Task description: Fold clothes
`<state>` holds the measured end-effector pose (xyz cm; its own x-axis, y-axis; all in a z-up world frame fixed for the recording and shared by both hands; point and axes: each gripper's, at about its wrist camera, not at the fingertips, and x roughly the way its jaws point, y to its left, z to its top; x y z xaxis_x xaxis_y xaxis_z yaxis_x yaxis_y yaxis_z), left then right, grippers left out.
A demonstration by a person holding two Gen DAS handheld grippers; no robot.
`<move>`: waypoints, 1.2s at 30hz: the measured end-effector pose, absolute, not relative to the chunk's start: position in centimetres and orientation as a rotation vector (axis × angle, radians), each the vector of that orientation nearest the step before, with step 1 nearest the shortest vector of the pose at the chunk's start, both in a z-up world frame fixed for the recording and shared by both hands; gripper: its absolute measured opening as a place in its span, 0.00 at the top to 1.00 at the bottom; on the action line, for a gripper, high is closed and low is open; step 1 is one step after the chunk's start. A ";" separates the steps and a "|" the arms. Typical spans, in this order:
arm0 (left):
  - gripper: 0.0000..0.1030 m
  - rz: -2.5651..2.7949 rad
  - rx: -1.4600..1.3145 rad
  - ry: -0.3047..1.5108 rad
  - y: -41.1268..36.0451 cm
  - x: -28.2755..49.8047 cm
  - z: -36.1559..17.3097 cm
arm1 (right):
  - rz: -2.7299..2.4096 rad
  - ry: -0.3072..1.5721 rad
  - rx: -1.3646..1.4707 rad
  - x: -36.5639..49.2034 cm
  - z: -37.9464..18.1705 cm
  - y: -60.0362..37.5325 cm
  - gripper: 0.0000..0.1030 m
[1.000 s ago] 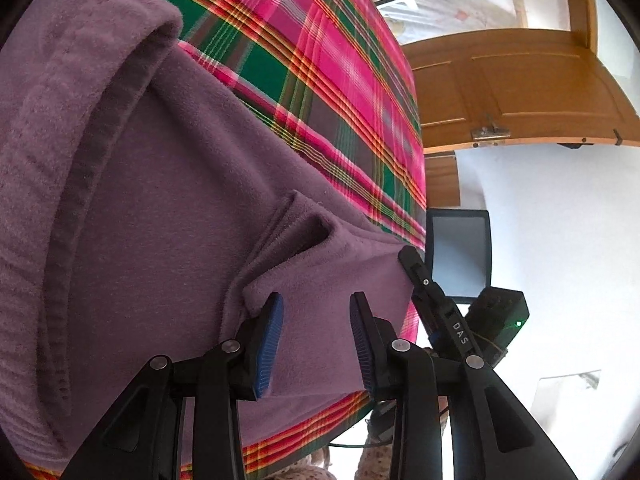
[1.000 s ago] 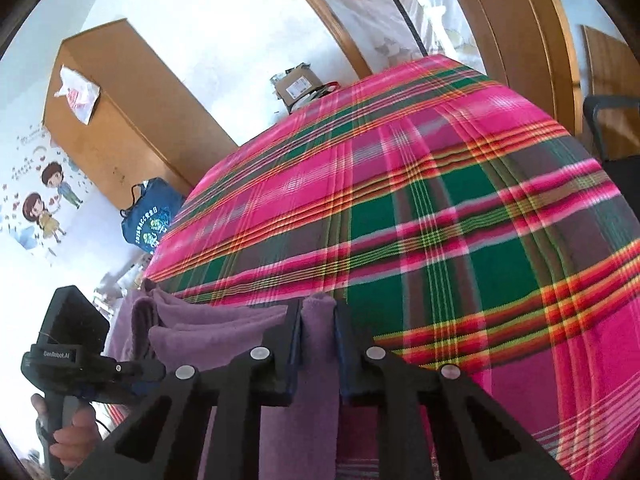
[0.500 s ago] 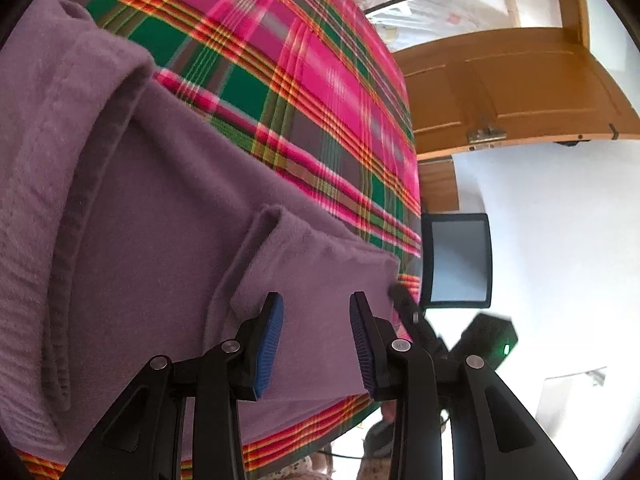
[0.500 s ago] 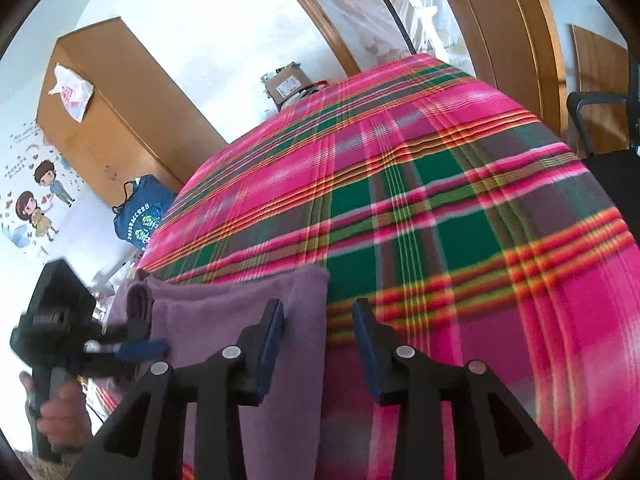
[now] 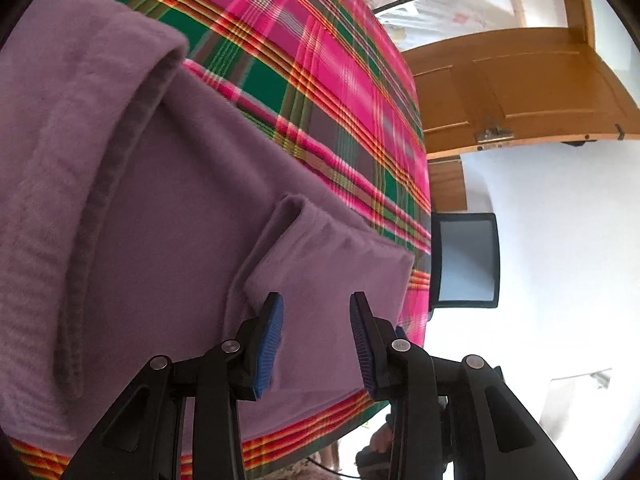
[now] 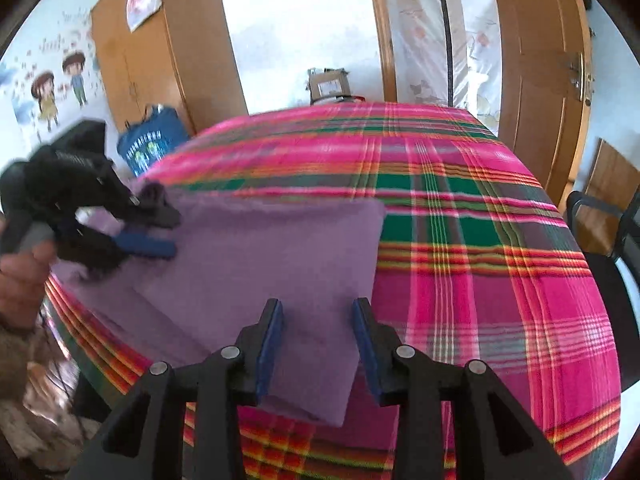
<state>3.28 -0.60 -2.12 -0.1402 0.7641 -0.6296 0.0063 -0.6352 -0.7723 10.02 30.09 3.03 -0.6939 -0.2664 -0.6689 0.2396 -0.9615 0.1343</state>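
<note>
A plaid-covered tabletop (image 6: 460, 240) fills a room with wooden doors. The purple garment (image 6: 260, 264) lies folded flat at the tabletop's near edge, so a further fold has a firm base. The right gripper (image 6: 316, 340) hovers over the garment's near corner, fingers apart with nothing pinched, likely freed to pick a new hold. The left gripper (image 5: 316, 340), at the garment's opposite side, also has its fingers parted above the cloth, gripping nothing, perhaps ready to steady the fold.

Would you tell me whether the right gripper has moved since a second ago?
Yes. The right gripper has let go of the purple garment and drawn back from it, with more plaid cloth visible.
</note>
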 end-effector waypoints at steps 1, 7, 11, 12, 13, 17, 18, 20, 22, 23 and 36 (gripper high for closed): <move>0.65 1.832 -1.588 -0.860 -0.7 3.5 -2.1 | -2.665 -0.043 1.066 10.2 2.9 30.1 0.63; 0.65 1.848 -1.587 -0.835 -1.0 4.1 -1.8 | -2.658 -0.135 1.098 11.0 2.6 31.5 0.59; 0.65 1.898 -1.556 -0.846 -1.5 4.4 -0.9 | -2.667 -0.130 1.087 11.4 3.0 31.5 0.59; 0.65 1.904 -1.548 -0.849 -1.6 4.4 -0.6 | -2.670 -0.126 1.082 11.6 3.1 31.4 0.59; 0.65 1.907 -1.539 -0.852 -1.7 4.5 -0.4 | -2.673 -0.124 1.074 11.7 3.2 31.3 0.59; 0.65 1.907 -1.514 -0.845 -1.4 4.7 0.3 | -2.657 -0.122 1.048 12.2 3.8 30.6 0.59; 0.65 1.911 -1.513 -0.828 -1.1 4.8 0.3 | -2.656 -0.111 1.063 12.1 3.7 30.3 0.59; 0.65 1.928 -1.523 -0.762 -0.4 5.3 0.3 | -2.656 -0.096 1.076 12.2 3.3 30.0 0.59; 0.65 1.948 -1.549 -0.696 -0.4 5.9 0.1 | -2.656 -0.094 1.087 12.4 3.1 29.9 0.58; 0.65 1.947 -1.574 -0.674 -0.3 6.0 -0.3 | -2.656 -0.096 1.091 12.4 3.0 30.0 0.58; 0.65 1.992 -1.587 -0.652 -0.9 6.3 -0.3 | -2.627 -0.314 1.099 12.4 3.2 31.9 0.58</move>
<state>6.31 -0.90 -0.28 -0.1897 0.6520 -0.7341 -0.0917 -0.7562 -0.6479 12.36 31.94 3.22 -0.6732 -0.3328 -0.6603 0.1677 -0.9385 0.3020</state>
